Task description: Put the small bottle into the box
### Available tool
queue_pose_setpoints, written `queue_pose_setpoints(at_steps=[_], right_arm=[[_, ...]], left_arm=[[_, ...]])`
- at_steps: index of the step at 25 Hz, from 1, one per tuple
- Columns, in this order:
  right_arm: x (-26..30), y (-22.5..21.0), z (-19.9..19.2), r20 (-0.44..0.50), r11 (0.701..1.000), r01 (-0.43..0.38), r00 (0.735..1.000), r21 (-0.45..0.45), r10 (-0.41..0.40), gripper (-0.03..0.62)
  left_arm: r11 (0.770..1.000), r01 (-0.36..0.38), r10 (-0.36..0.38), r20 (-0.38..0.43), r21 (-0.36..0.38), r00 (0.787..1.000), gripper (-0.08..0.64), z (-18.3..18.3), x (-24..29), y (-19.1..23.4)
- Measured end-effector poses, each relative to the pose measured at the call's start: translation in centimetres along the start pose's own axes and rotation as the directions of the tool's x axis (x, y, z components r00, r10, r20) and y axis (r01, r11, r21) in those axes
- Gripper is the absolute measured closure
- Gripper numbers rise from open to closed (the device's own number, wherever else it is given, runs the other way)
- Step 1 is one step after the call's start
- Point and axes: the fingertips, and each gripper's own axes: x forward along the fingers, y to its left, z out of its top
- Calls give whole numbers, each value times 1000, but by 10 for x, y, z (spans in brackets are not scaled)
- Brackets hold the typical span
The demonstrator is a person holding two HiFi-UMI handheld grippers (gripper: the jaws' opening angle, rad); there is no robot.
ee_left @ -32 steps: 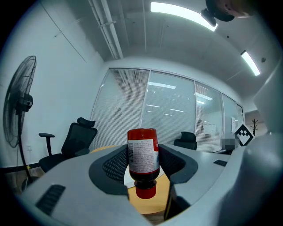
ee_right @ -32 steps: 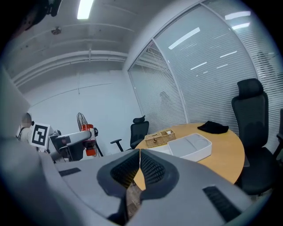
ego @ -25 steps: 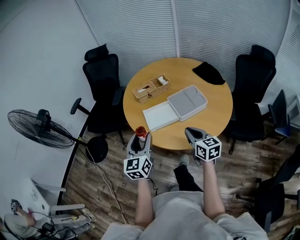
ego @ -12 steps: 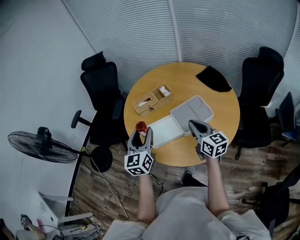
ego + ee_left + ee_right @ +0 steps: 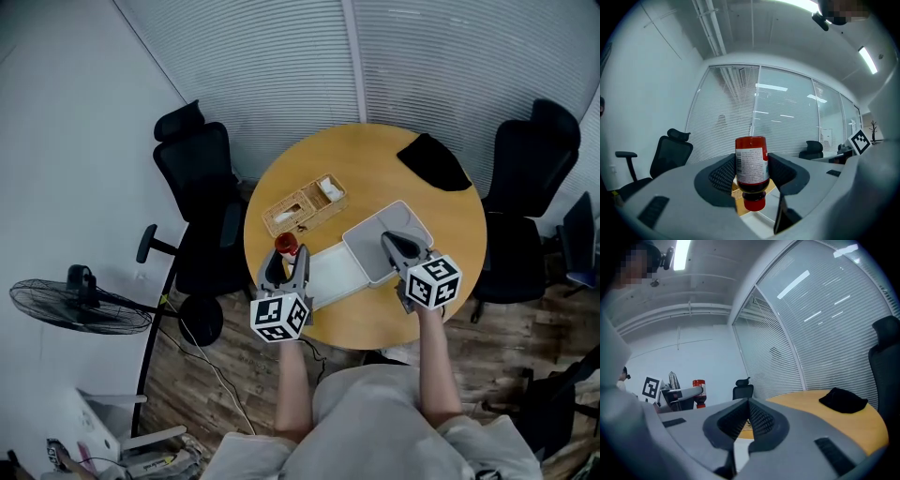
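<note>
My left gripper [image 5: 284, 267] grasps small bottle [image 5: 751, 164]: glossy cylinder, red cap, printed label. My right gripper [image 5: 749, 416] clamped shut, empty. Both held level over round wooden table [image 5: 375, 159].

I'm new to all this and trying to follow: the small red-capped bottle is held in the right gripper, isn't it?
No: the small bottle is held in the left gripper, jaws pressed on its sides, as the left gripper view shows. The right gripper is shut, empty.
</note>
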Motion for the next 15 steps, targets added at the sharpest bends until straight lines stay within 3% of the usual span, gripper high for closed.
queue_pose_setpoints(at_steps=[6,12,15], right_arm=[[18,-27,10,-5,999,17,1000,-33,-17,575],[38,-59,3,-47,997,71,996,-5,-72,575],[49,-67,-3,-71,998,55,996,6,-55,575]], left_arm=[[1000,13,-13,-5,-26,1000,328,-7,32,3],[1000,24,-24,-28,-5,999,328,-12,57,8],[1000,14,-14,-41,-6,999,328,-16,64,13]])
